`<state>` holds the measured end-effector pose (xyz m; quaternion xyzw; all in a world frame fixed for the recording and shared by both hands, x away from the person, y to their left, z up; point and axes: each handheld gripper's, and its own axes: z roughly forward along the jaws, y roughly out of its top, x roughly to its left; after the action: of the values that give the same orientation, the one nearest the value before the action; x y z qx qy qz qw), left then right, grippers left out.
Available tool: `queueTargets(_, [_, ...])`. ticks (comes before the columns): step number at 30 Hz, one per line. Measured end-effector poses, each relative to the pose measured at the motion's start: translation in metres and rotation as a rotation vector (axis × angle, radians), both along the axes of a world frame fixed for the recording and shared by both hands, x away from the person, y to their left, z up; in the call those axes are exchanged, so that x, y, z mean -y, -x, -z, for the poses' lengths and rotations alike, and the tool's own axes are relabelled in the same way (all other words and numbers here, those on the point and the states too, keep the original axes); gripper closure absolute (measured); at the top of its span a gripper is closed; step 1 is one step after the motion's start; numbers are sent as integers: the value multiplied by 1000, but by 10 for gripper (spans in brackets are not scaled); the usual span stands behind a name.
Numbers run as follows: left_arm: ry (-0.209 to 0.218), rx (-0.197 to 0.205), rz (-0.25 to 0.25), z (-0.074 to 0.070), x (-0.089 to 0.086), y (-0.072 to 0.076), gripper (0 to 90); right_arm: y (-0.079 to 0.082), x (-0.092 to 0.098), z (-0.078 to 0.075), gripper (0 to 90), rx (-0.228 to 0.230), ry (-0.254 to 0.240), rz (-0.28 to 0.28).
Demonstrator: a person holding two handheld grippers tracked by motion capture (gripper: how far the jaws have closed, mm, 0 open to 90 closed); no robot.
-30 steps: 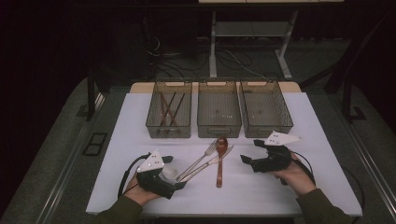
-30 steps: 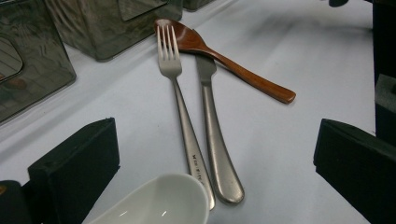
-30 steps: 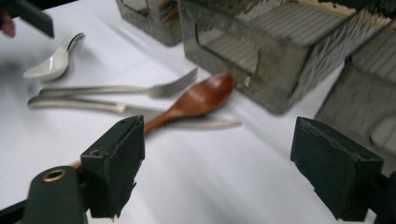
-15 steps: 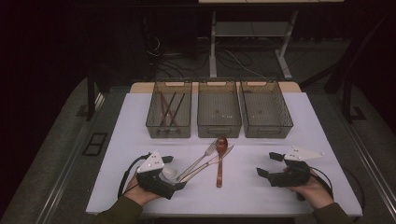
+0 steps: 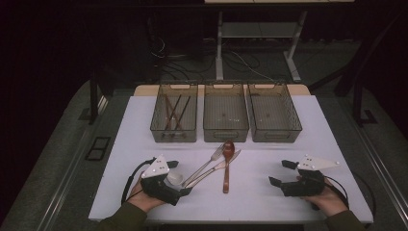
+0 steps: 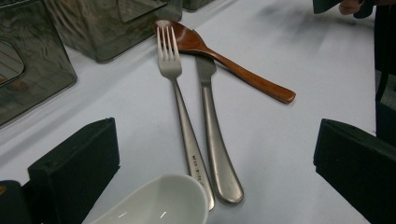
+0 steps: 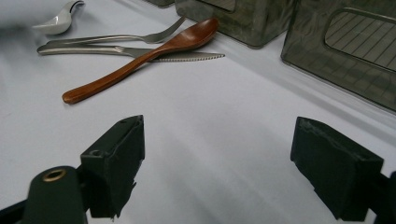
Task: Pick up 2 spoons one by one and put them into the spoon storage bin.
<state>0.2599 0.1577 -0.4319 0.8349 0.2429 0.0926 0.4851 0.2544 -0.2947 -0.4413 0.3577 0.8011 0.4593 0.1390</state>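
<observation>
Cutlery: fork [image 5: 208, 163], knife [image 5: 214, 169] and wooden spoon [image 5: 227, 163] lie bunched mid-table, near side of the bins, with a white ceramic spoon [image 5: 174, 177] at the left gripper.
Change: right gripper [image 5: 281, 174] has drawn back from beside the spoon to the near right, well apart from the pile.
Right gripper: jaws spread, nothing between them.
Left gripper: [image 5: 183, 185] unmoved, released, jaws wide around the white spoon's bowl.
Bins: left bin [image 5: 174, 132] holds chopsticks [image 5: 174, 111].
Meaning: probably the left picks next.
</observation>
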Motion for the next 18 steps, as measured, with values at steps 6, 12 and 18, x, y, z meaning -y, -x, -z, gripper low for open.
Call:
queueTargets(6, [-8, 0, -10, -2, -1, -3, 0, -1, -1, 0, 179, -5, -2, -1])
queueTargets(12, [0, 7, -42, -5, -5, -10, 38, -1, 0, 1, 178, -14, 8, 19])
queueTargets(18, [-24, 8, -71, -7, -10, -22, 112, -1, -1, 0, 179, -15, 7, 17])
